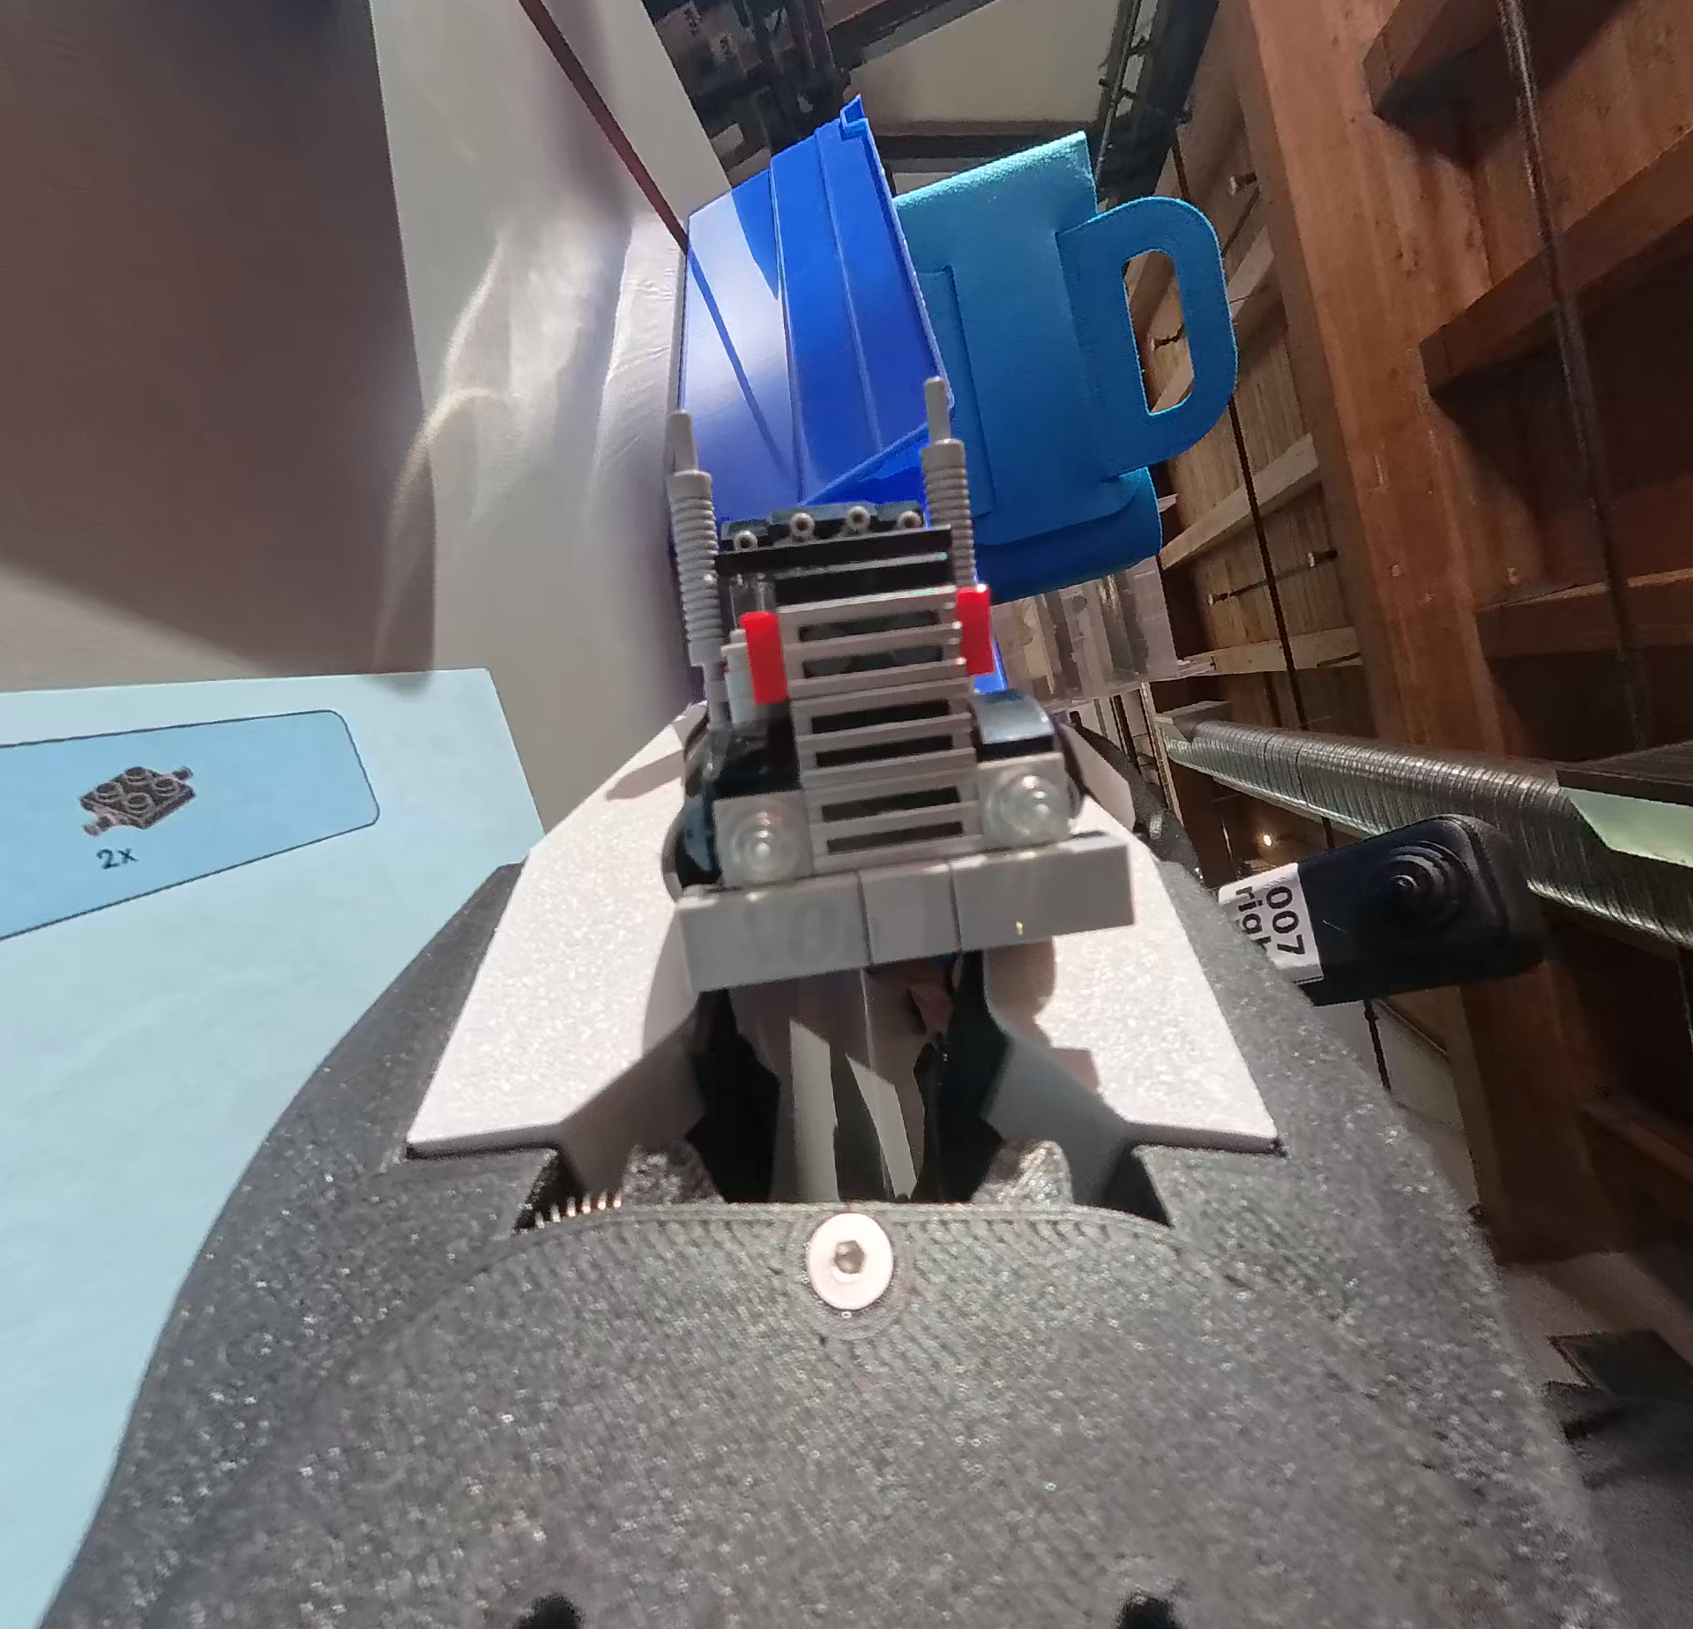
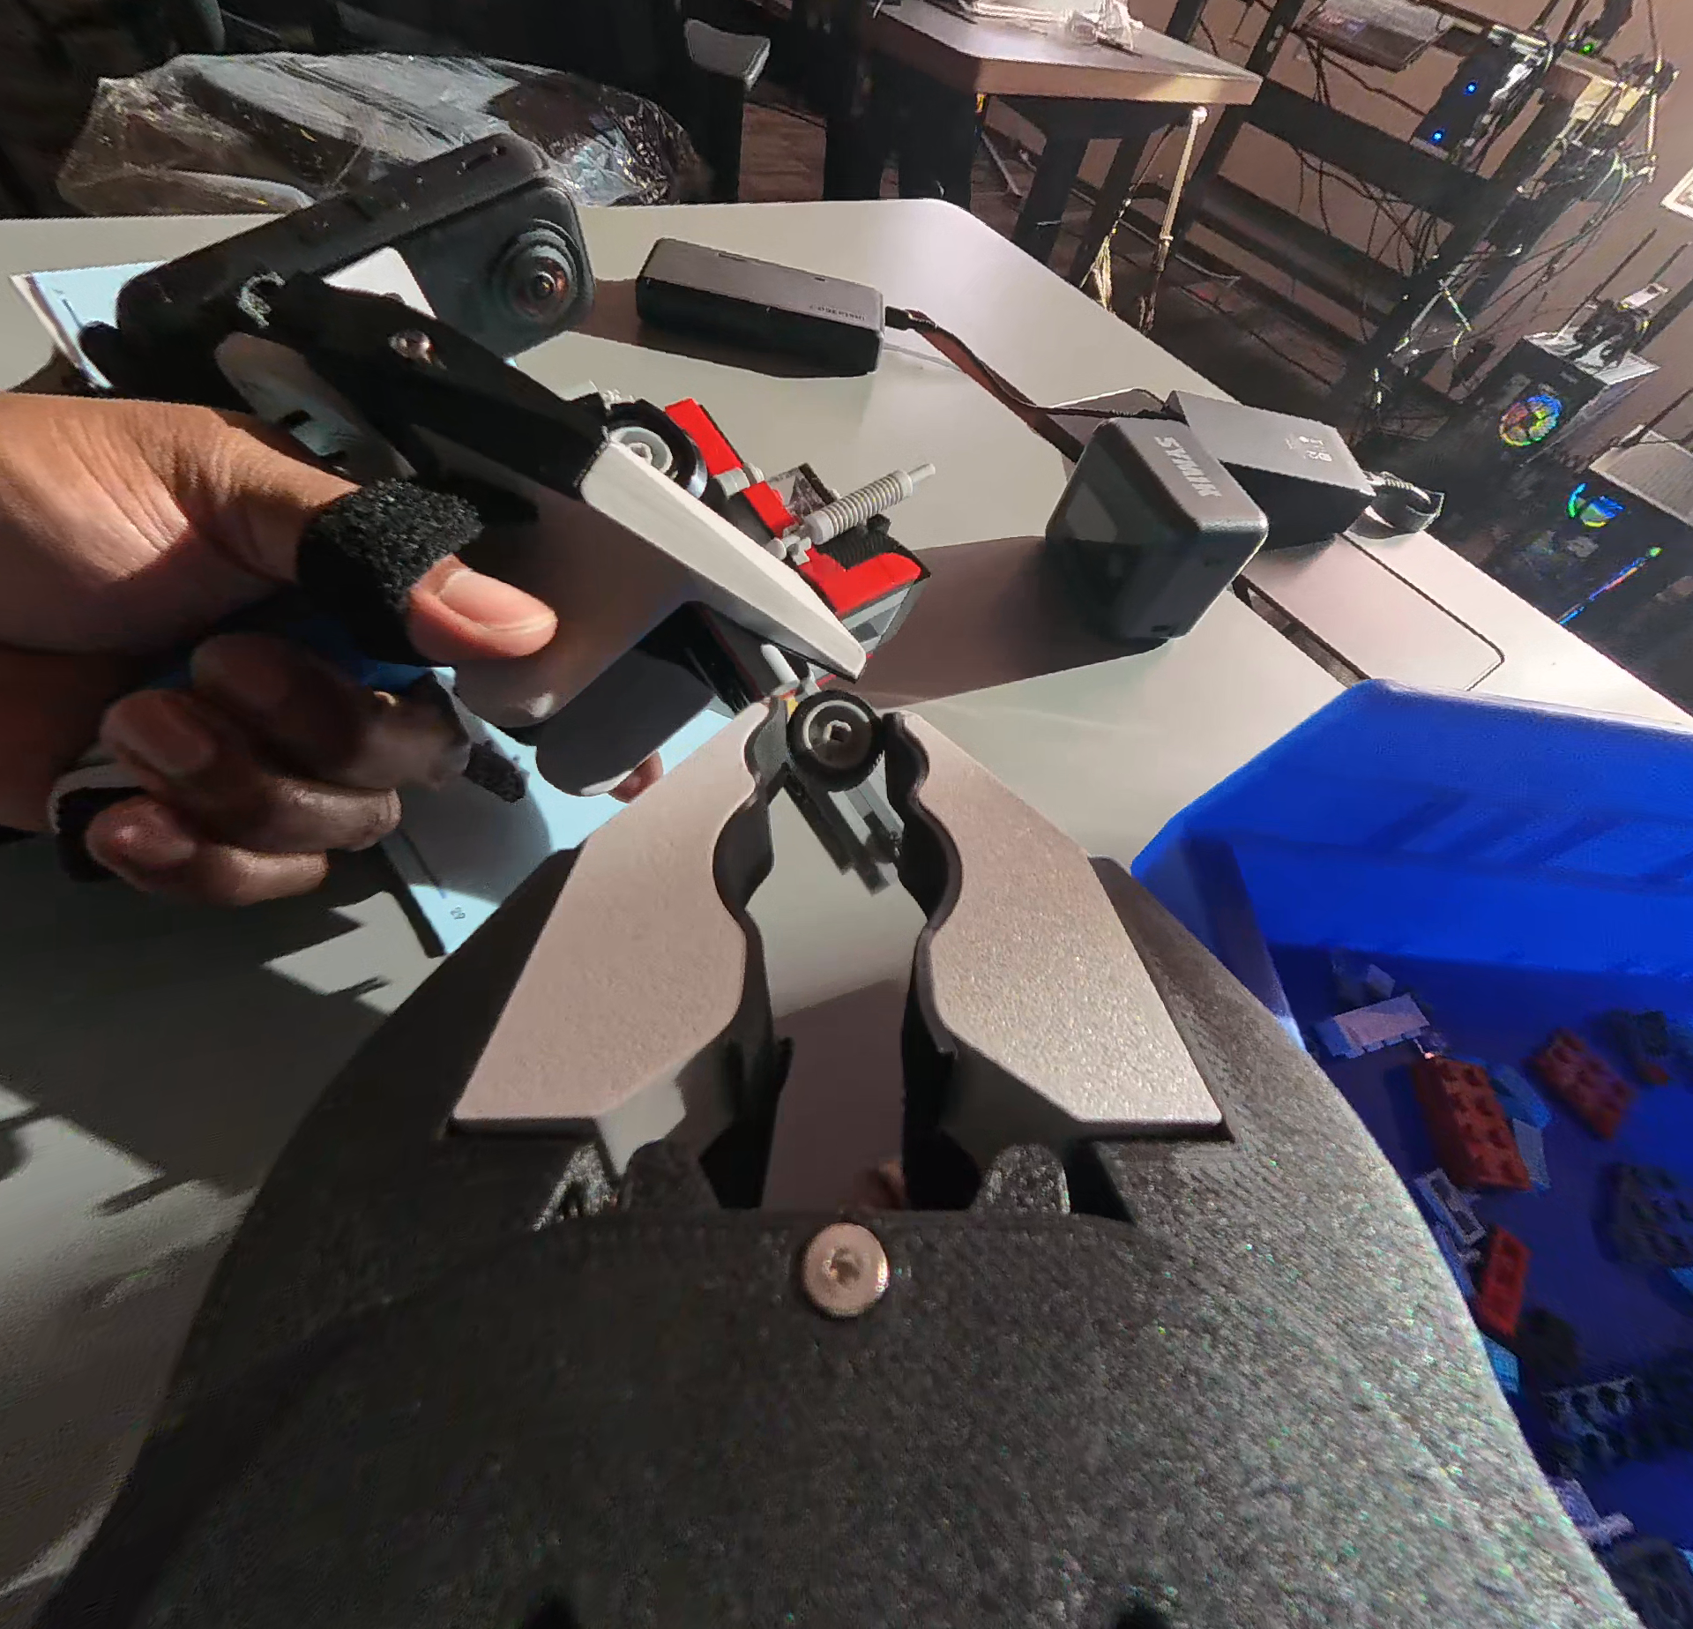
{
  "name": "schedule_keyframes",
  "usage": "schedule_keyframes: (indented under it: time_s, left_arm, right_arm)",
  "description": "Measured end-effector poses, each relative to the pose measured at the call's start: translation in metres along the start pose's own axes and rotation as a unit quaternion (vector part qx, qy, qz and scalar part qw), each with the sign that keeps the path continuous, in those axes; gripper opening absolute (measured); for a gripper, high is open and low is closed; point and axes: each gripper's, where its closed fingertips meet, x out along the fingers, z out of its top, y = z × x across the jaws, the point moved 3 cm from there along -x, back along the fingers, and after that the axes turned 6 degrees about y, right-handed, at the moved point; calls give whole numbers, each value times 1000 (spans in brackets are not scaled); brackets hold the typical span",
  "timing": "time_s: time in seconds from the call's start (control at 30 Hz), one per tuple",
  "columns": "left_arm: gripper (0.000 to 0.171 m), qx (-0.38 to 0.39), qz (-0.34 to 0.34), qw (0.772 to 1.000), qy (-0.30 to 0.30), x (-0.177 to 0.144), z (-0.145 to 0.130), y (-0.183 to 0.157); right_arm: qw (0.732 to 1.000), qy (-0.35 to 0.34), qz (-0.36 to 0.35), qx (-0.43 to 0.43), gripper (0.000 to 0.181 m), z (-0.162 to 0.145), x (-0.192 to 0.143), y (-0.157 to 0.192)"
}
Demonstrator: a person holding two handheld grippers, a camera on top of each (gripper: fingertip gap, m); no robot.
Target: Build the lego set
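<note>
My left gripper (image 1: 879,760) is shut on the lego truck (image 1: 879,742), which faces the camera with its grey grille, bumper, red lights and two grey exhaust stacks. The right wrist view shows the truck (image 2: 824,531) tilted in the air between the left gripper's white fingers (image 2: 733,568), with a hand (image 2: 229,595) on the handle. My right gripper (image 2: 835,747) is shut on a small black wheel with a grey hub (image 2: 835,740). The wheel sits right at the truck's lower end, by a grey axle part. I cannot tell if they touch.
A blue bin (image 2: 1466,852) holding several loose red, black and grey bricks stands at the right, and shows behind the truck in the left wrist view (image 1: 806,320). The light-blue instruction booklet (image 1: 229,989) lies on the grey table (image 2: 1054,742). A black camera cube (image 2: 1154,540), a power bank (image 2: 760,307) and cables lie farther back. Left and right tips are no more than a few centimetres apart. Left tips and right tips are each some 30 cm from the power bank (image 2: 760,307).
</note>
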Motion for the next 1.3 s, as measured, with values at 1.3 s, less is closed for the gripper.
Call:
schedule_keyframes:
  time_s: [1.3]
  left_arm:
    - [51, -7, -3, 1000, 4, 1, -2, 0]
  right_arm:
    - [999, 0, 50, -10, 24, -9, -3, 4]
